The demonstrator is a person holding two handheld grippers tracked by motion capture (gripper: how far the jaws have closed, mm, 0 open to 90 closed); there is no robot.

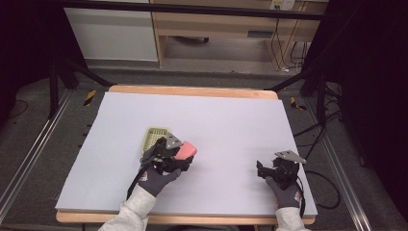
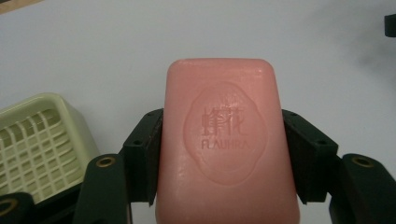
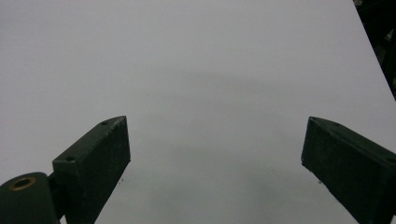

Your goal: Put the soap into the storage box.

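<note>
A pink bar of soap (image 2: 226,140) with an embossed stamp is clamped between the jaws of my left gripper (image 2: 223,156), which is shut on its two long sides. From the high view, the left gripper (image 1: 179,155) holds the soap (image 1: 185,150) just right of a pale green soap dish (image 1: 155,138). In the left gripper view the ribbed dish (image 2: 37,140) lies at the lower left. My right gripper (image 3: 215,158) stands open over bare table, with nothing between its jaws. In the high view the right gripper (image 1: 262,169) rests near the table's front right.
The table top (image 1: 231,125) is a pale grey sheet with a wooden rim. Dark frame legs and cables stand on the floor around it, and a wooden cabinet sits at the back.
</note>
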